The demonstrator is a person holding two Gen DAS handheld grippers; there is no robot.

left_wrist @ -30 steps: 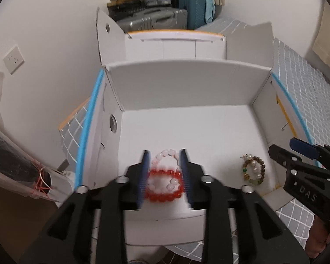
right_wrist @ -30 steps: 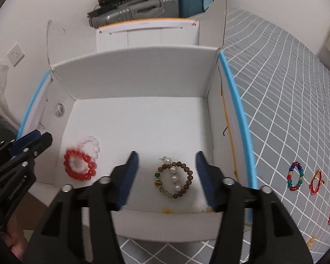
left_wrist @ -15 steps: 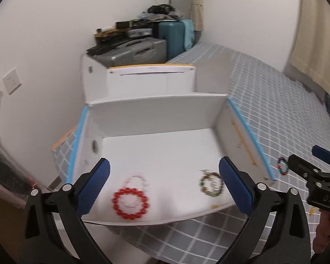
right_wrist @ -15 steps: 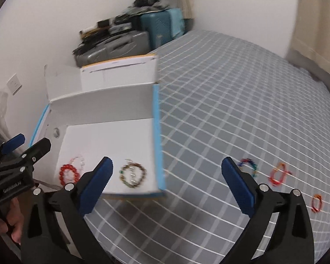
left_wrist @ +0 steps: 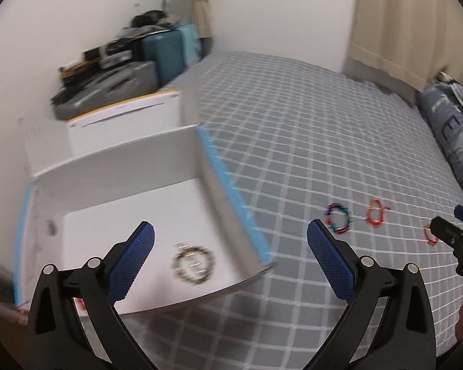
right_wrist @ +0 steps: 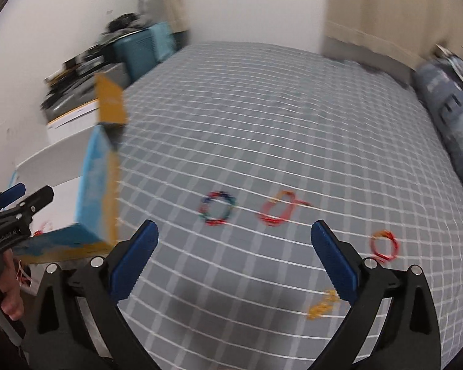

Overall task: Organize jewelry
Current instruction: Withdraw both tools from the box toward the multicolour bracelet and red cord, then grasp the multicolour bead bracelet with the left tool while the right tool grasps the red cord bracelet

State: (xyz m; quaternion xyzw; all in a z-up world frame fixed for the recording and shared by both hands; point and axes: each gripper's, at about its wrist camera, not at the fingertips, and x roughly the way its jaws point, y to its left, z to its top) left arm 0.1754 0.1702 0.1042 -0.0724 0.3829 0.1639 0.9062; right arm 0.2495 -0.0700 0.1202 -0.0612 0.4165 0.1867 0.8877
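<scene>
two tools: the left tool (left_wrist: 230, 243) and the right tool (right_wrist: 234, 245) are both standing wide open and holding nothing.
change: both tools are swinging away from the box (left_wrist: 222, 166) toward the right; a second ago each was closed down around a bracelet inside it, and now both bracelets are lying released on the box floor.
meaning: two pieces are looking done, and the tools are turning to the pieces left out on the bed (right_wrist: 277, 123).
box contents: the brown and pearl bracelet (left_wrist: 193, 264) is lying on the white floor near the near edge, toward the right wall; the red bead bracelet (left_wrist: 81, 303) is only peeking out at the near left corner behind the left tool's finger.
still outside: the multicolour bracelet (right_wrist: 217, 209), the red cord bracelet (right_wrist: 277, 212), the small red ring-shaped piece (right_wrist: 384, 245) and the yellow piece (right_wrist: 321, 305) are lying apart on the checked cover, to the right of the box.
right tool's aim: it is pointing between the multicolour and red cord bracelets, which are lying farther off, beyond its fingers.
blur: both views are smearing, so bead detail is hard to tell.
</scene>
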